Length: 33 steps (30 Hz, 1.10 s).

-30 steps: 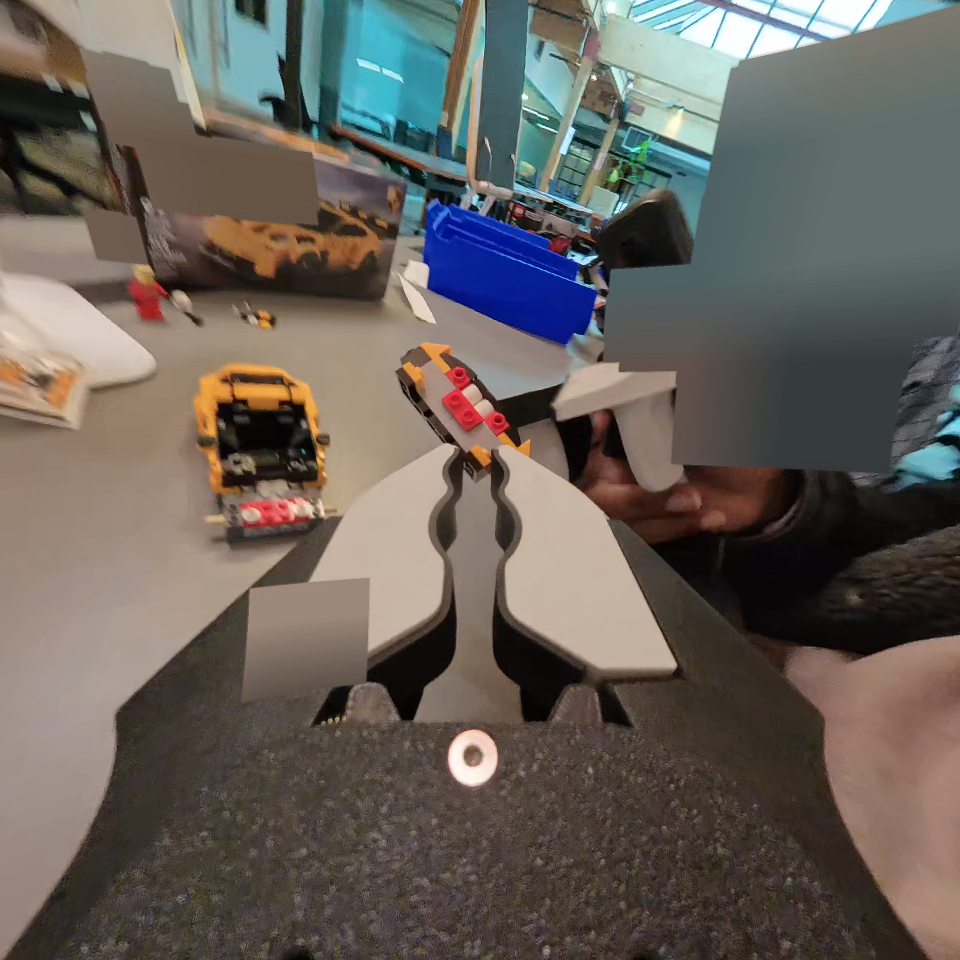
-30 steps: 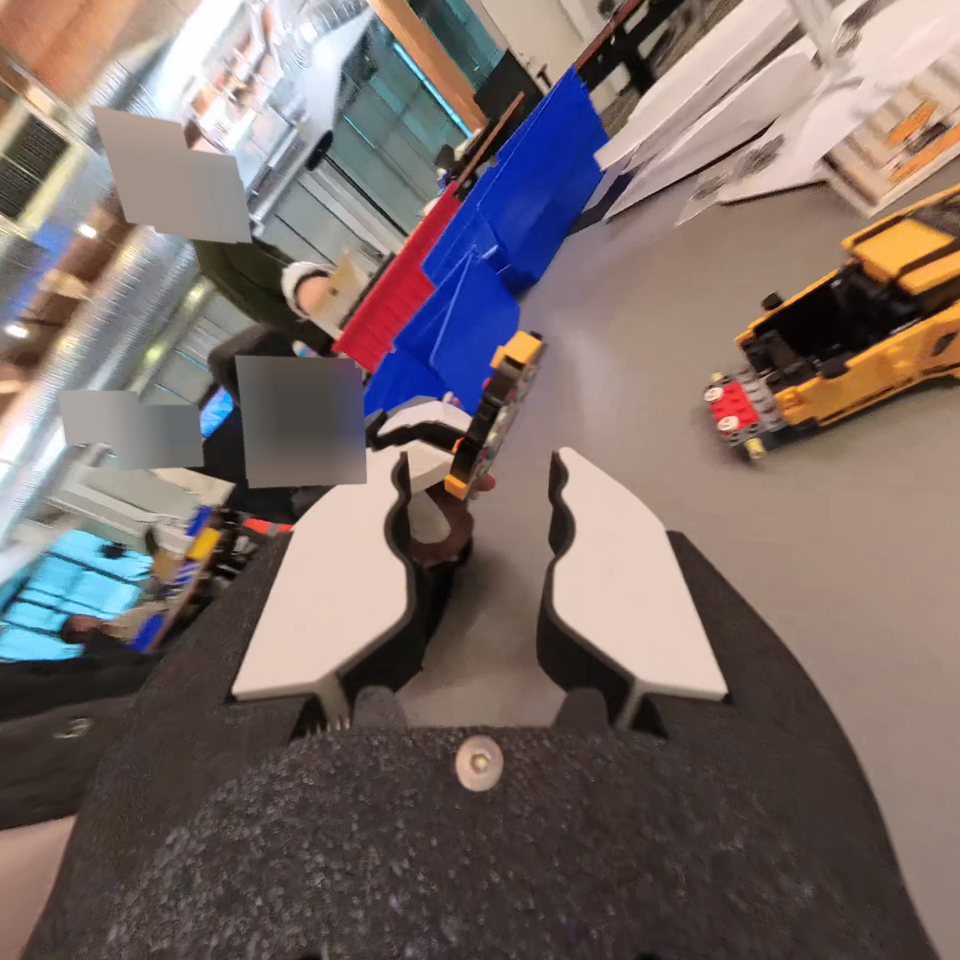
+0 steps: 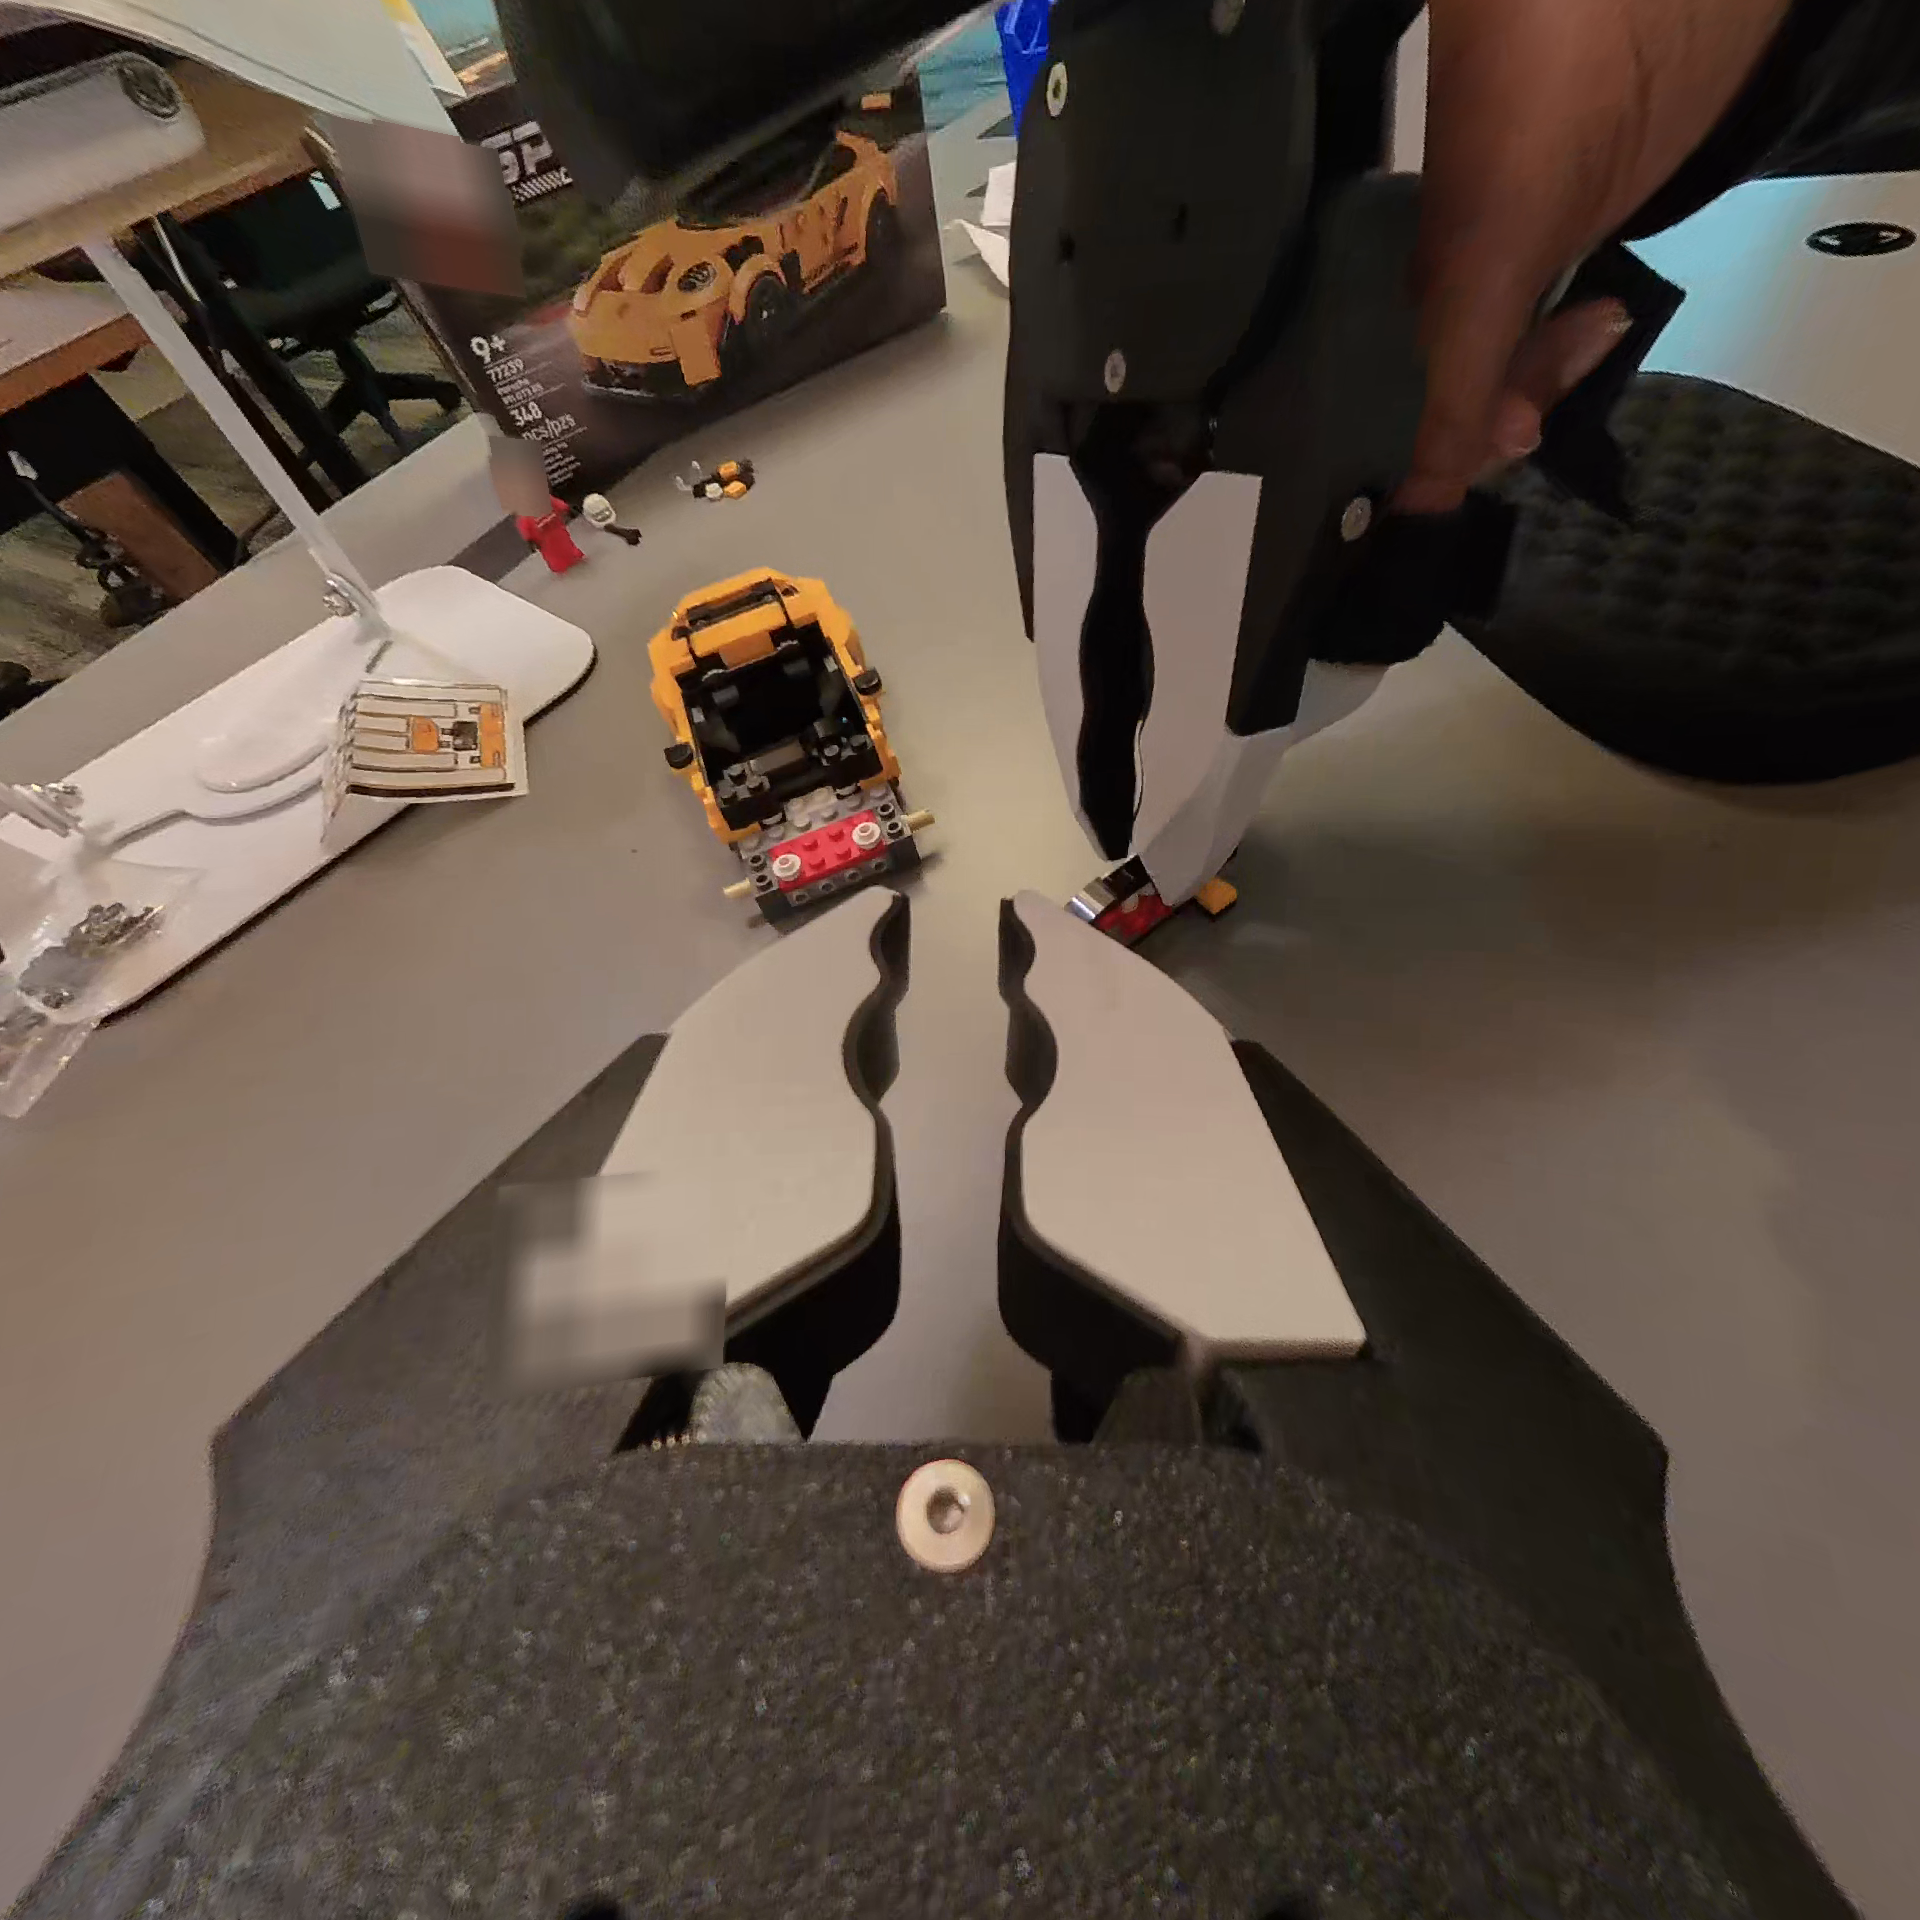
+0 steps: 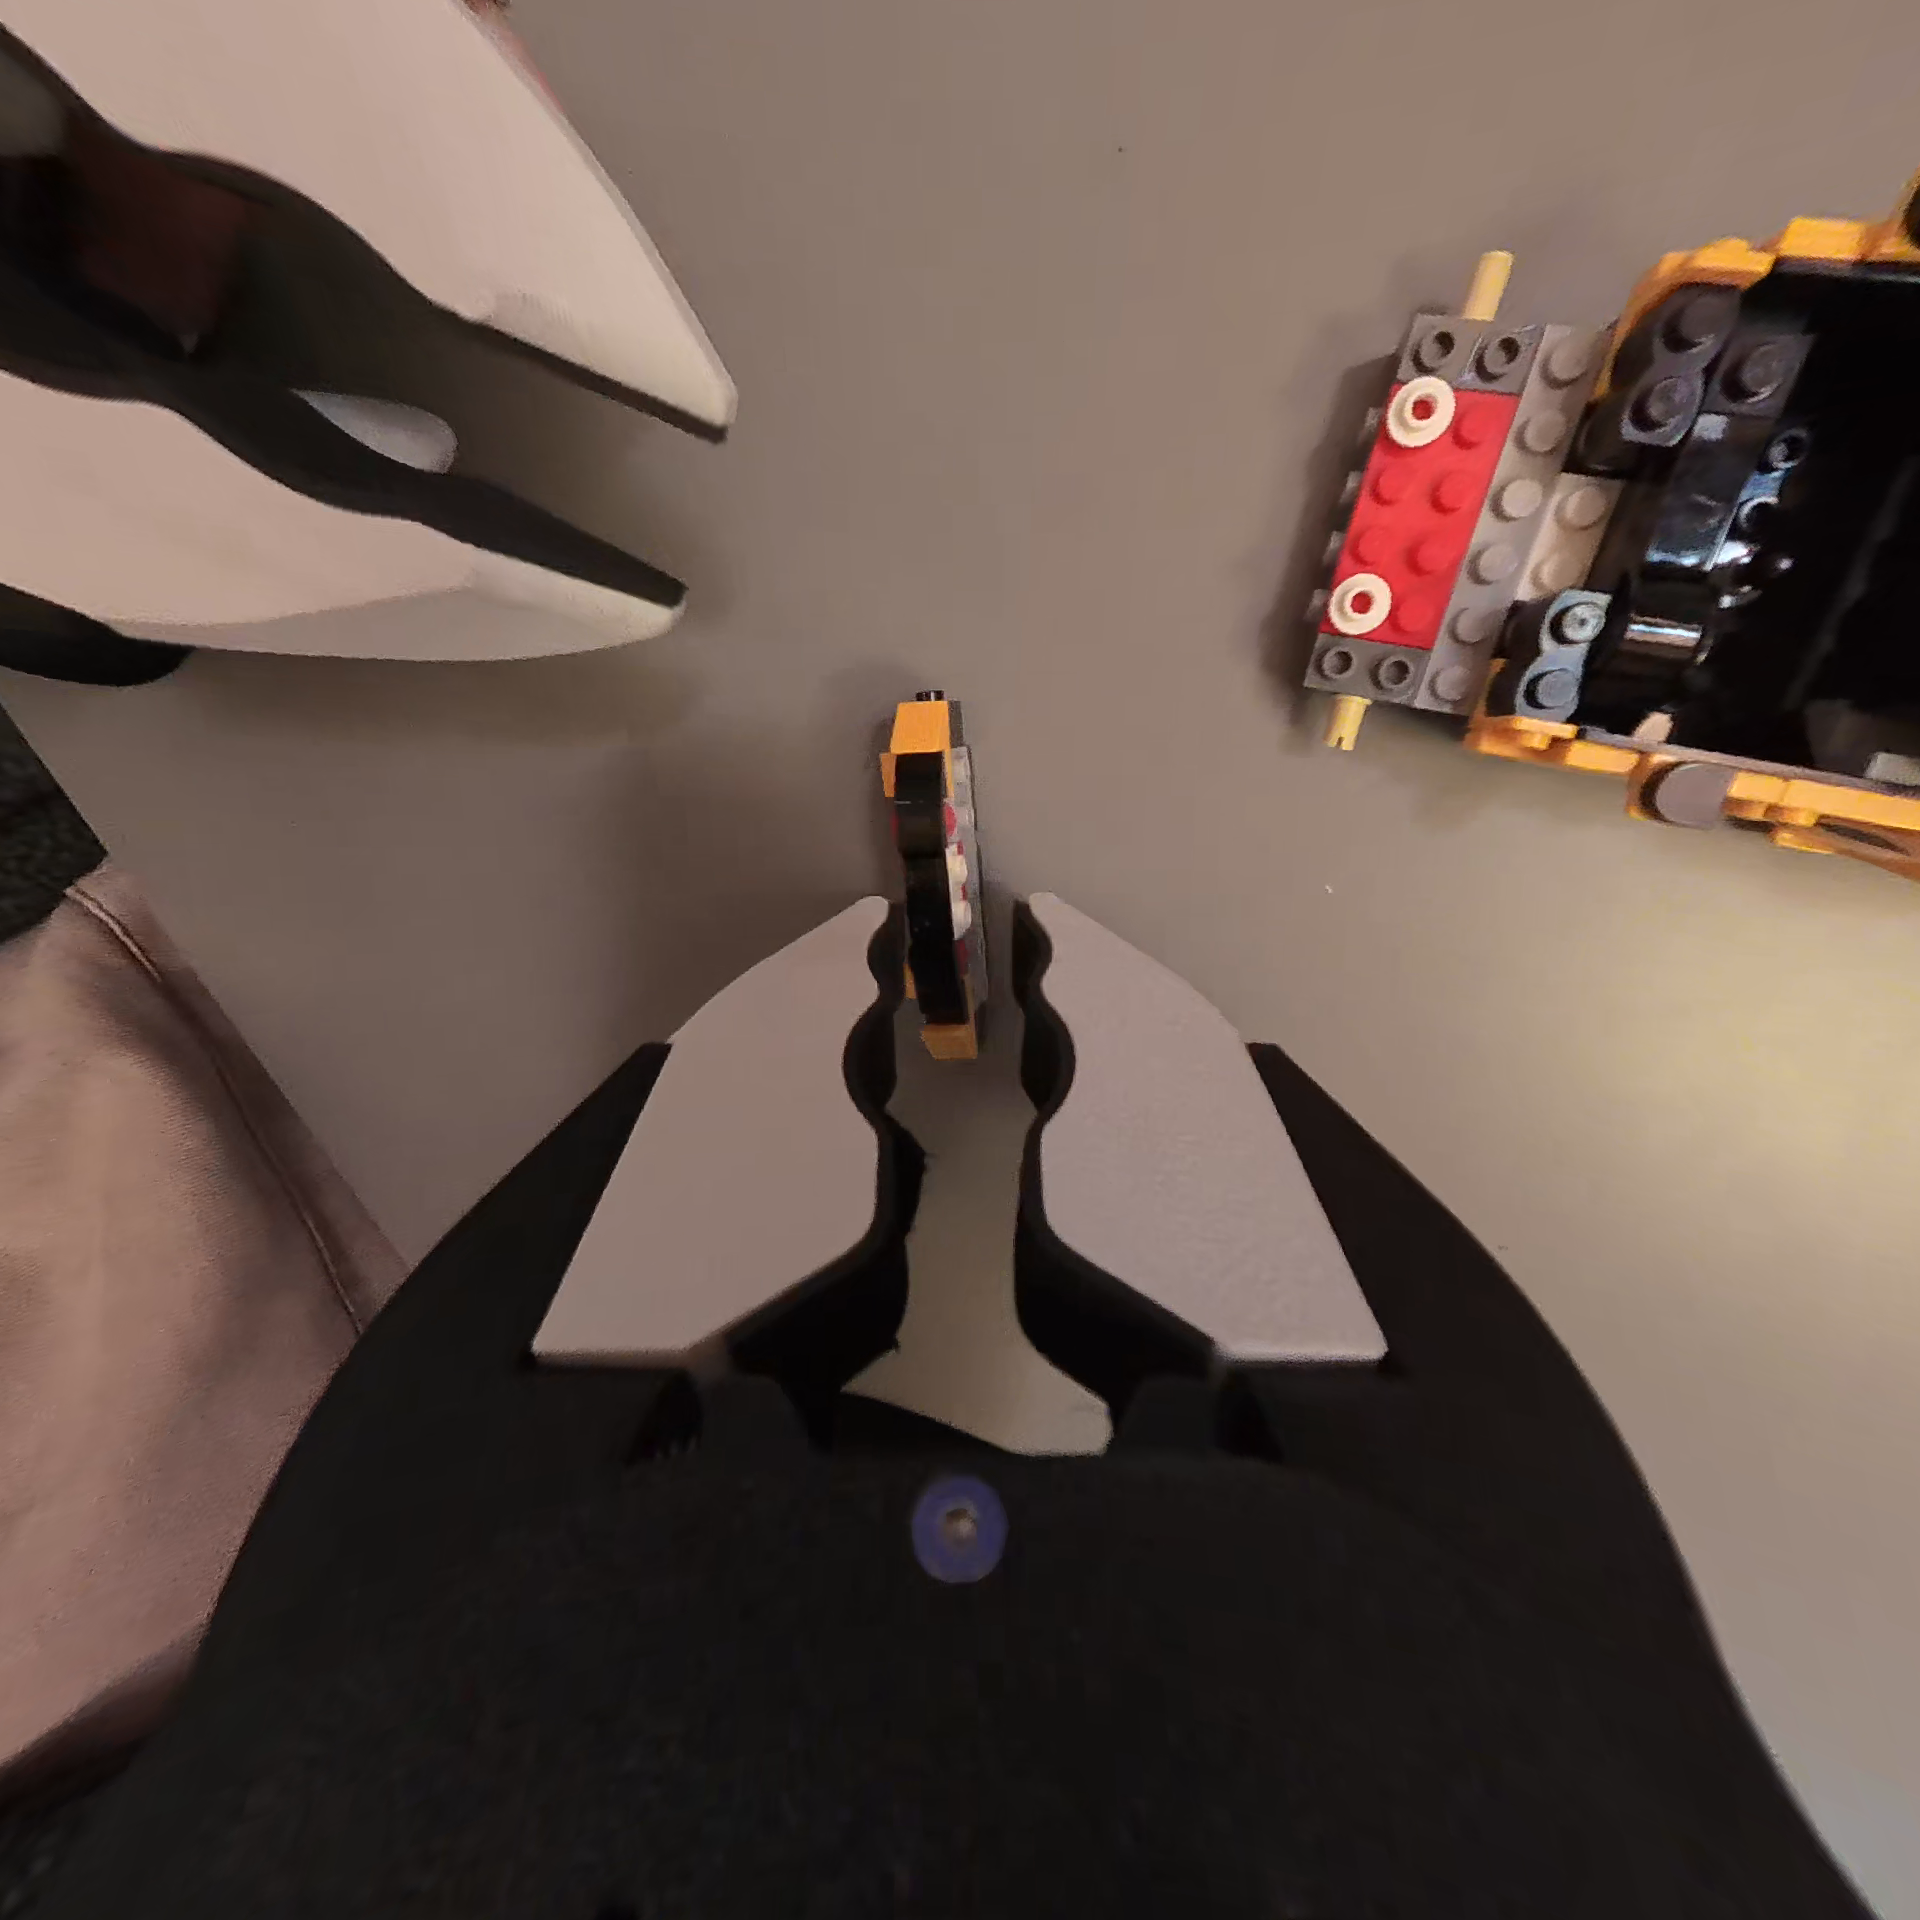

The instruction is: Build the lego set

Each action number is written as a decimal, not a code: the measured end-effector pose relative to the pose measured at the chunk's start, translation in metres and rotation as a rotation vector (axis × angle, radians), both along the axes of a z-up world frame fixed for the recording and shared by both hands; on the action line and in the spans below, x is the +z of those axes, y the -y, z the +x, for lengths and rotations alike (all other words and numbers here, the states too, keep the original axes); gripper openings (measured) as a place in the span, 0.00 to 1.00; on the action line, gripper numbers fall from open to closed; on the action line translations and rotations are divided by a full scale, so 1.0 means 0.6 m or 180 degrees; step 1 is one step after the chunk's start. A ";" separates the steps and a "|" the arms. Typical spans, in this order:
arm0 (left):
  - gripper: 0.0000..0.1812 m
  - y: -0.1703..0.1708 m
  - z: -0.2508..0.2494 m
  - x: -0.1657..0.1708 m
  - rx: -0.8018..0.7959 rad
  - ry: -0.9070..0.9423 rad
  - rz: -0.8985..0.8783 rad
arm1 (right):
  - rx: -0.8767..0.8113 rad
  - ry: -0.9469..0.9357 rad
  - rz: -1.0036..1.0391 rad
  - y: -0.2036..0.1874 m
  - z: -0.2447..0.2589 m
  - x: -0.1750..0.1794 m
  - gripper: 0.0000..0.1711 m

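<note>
Small assembly (image 4: 938, 883) right of car (image 3: 781, 727), seemingly on table (image 3: 1455, 1143)

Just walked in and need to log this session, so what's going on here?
A person is building a Lego car with two handheld grippers. The right gripper is shut on a small orange and black sub-assembly, standing it on edge at the grey table. The left gripper hangs slightly open and empty nearby. The half-built orange car sits apart, its red plate exposed. The set's box stands behind.
</note>
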<state>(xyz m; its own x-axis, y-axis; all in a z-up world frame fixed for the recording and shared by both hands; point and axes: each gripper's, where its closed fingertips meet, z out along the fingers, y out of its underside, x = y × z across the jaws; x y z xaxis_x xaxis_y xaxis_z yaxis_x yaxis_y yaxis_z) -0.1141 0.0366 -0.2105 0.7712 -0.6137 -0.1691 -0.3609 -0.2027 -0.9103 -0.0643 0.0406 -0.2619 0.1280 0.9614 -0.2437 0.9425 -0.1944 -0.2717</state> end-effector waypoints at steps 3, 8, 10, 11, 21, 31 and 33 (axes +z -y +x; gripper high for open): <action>0.09 0.001 0.000 -0.005 -0.0006 0.0011 -0.0066 | 0.0057 -0.0230 -0.0014 0.004 -0.005 0.014 0.14; 0.08 0.005 0.008 -0.022 -0.0093 -0.0041 -0.0238 | 0.0543 -0.0738 0.0414 0.012 0.022 0.027 0.21; 0.09 0.007 0.015 -0.036 -0.0159 -0.0101 -0.0356 | 0.0645 -0.0848 0.0749 0.007 0.036 0.013 0.21; 0.09 0.007 0.019 -0.044 -0.0183 -0.0148 -0.0420 | 0.0653 -0.0885 0.0900 0.002 0.040 0.007 0.20; 0.07 -0.028 0.025 -0.083 -0.0037 -0.0778 -0.0441 | 0.0185 -0.1153 0.0989 -0.002 0.014 0.003 0.05; 0.05 -0.033 -0.001 -0.022 0.0242 -0.0134 -0.0119 | 0.0022 -0.1890 0.1161 -0.017 0.001 0.046 0.16; 0.03 -0.032 -0.002 0.002 0.0259 0.0113 0.0031 | -0.0105 -0.2366 0.1419 -0.034 -0.002 0.082 0.21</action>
<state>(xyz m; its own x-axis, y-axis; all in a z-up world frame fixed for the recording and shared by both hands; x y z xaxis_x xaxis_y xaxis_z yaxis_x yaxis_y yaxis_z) -0.1156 0.0559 -0.2091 0.8240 -0.5473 -0.1464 -0.3111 -0.2211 -0.9243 -0.0655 0.0611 -0.2128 0.1147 0.9857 0.1234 0.4861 0.0527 -0.8723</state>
